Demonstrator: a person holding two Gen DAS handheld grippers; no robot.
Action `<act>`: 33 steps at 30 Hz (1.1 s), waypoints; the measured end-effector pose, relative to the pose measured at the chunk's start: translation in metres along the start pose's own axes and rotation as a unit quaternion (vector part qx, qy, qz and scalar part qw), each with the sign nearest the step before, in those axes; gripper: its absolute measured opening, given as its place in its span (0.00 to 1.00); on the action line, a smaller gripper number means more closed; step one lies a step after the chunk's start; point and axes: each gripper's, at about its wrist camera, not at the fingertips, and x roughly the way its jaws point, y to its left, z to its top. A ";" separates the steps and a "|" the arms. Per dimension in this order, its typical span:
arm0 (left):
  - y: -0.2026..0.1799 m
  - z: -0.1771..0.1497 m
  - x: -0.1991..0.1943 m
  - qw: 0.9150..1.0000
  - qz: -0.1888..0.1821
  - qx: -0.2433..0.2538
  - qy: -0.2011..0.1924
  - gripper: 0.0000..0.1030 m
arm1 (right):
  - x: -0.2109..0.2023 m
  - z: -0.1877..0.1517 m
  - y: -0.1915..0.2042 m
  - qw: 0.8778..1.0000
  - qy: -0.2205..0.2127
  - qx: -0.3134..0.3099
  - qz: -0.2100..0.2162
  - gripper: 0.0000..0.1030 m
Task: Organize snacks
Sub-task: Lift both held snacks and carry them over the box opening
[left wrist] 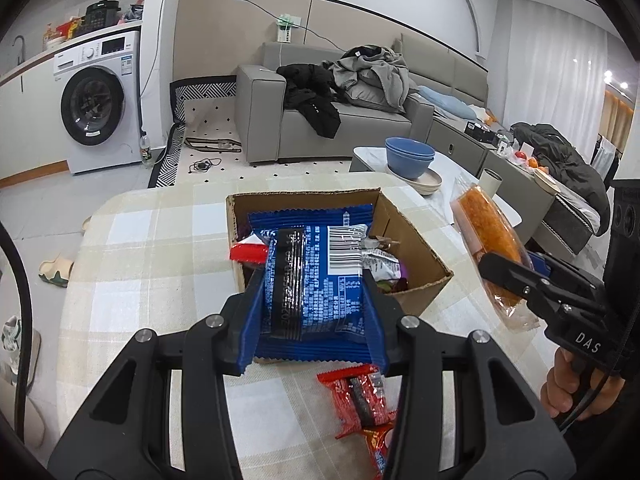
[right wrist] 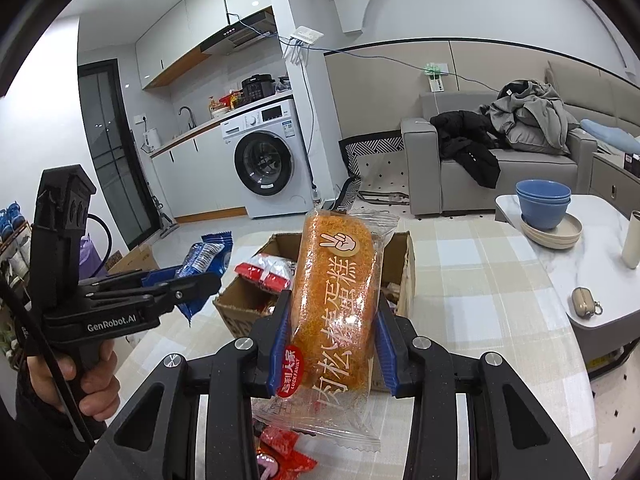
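Observation:
My left gripper (left wrist: 314,280) is shut on a blue snack packet (left wrist: 316,276) and holds it over the near edge of an open cardboard box (left wrist: 416,240) that holds several snacks. My right gripper (right wrist: 332,312) is shut on an orange meat-floss cake in clear wrap (right wrist: 336,300), held above the table near the box (right wrist: 404,264). The cake (left wrist: 486,240) and right gripper (left wrist: 516,276) also show at the right of the left wrist view. The left gripper (right wrist: 192,276) with the blue packet (right wrist: 208,256) shows at the left of the right wrist view.
Red snack packets (left wrist: 360,400) lie on the checked tablecloth (left wrist: 160,248) just below my grippers. A marble side table (right wrist: 592,240) to the right carries blue bowls (right wrist: 542,204), a cup and a small case. A sofa and washing machine stand behind.

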 end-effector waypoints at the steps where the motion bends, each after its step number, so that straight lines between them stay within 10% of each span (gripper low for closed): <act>1: 0.000 0.002 0.002 1.000 0.000 0.001 0.000 0.40 | 0.003 0.003 -0.001 1.000 -0.001 -0.002 0.000 0.36; 33: 0.023 0.045 0.080 1.000 0.023 0.005 0.016 0.40 | 0.084 0.041 -0.006 0.999 0.027 -0.030 0.006 0.37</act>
